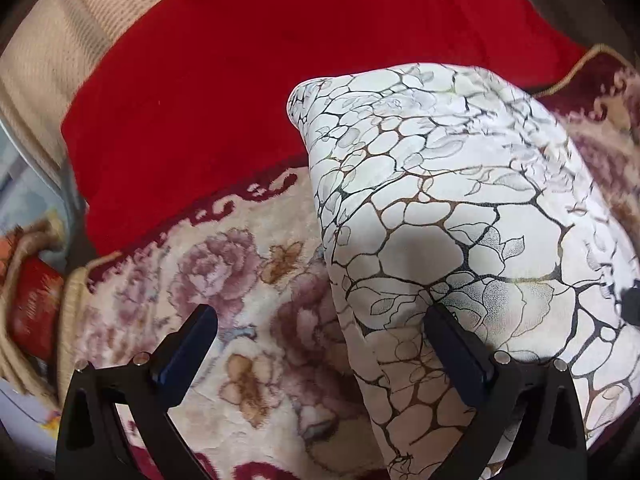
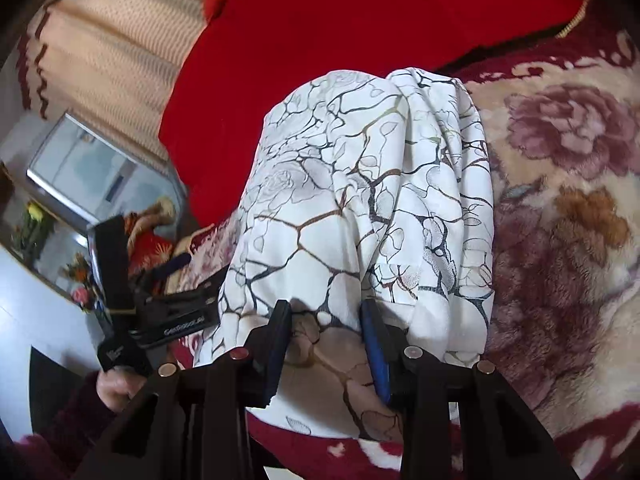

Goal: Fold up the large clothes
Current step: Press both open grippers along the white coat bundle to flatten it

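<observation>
The right gripper is reaching in from six o'clock with its jaws partly closed; a bunched fold of the white garment is passing between its fingers, and they look to be pinching it, though the cloth is hiding the contact itself. The garment, printed with dark vein-like lines and faint roses, is standing up in a soft mound from the gripper toward twelve o'clock. It is lying on a floral plush blanket, with a red pillow behind it at twelve.

At nine o'clock in the right wrist view, the person's hand is holding the left gripper. Its jaws are standing wide open, one finger over the blanket, the other finger resting against the garment's near edge, gripping nothing.

The fabric seems thin, light and limp, likely to be slumping and sliding when lifted. Corners or hems, taken well apart, would probably give the best hold.
</observation>
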`<state>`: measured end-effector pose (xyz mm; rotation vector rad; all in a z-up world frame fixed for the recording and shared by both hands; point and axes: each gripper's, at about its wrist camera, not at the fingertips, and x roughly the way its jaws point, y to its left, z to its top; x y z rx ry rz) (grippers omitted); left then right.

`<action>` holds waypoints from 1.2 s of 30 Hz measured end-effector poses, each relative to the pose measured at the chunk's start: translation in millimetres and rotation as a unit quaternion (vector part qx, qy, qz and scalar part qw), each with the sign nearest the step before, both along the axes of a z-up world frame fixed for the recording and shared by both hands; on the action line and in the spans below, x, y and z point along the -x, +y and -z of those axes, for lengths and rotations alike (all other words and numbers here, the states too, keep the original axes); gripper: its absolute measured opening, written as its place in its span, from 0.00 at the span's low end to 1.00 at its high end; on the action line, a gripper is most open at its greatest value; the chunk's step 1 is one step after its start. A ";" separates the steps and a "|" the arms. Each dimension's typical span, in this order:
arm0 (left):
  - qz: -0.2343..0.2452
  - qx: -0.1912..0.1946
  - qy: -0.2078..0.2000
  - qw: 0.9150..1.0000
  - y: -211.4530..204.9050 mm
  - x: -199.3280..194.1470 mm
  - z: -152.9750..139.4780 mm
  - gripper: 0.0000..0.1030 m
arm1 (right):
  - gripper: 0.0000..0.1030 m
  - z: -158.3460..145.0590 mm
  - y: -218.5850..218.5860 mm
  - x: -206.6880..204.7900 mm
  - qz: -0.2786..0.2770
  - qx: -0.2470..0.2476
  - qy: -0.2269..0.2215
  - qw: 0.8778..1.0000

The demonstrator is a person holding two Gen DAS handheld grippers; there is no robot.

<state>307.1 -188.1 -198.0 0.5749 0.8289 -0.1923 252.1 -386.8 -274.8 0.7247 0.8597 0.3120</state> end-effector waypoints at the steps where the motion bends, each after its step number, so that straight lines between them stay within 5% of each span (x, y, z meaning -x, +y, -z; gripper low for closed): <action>1: -0.004 -0.002 -0.001 1.000 -1.0 0.6 0.1 1.00 | 0.38 0.5 -2.2 2.6 -0.002 -0.003 0.001 1.000; 5: -0.030 0.015 0.003 0.999 4.0 1.7 0.5 1.00 | 0.38 3.8 -9.0 6.7 0.005 -0.031 0.015 0.999; 12: -0.043 0.007 0.004 0.999 3.0 2.4 0.3 1.00 | 0.38 0.8 -5.7 7.0 0.010 -0.011 0.018 1.000; 36: -0.009 0.016 0.006 1.000 4.4 5.4 -2.5 1.00 | 0.40 -7.5 4.8 5.2 0.028 0.032 0.033 0.999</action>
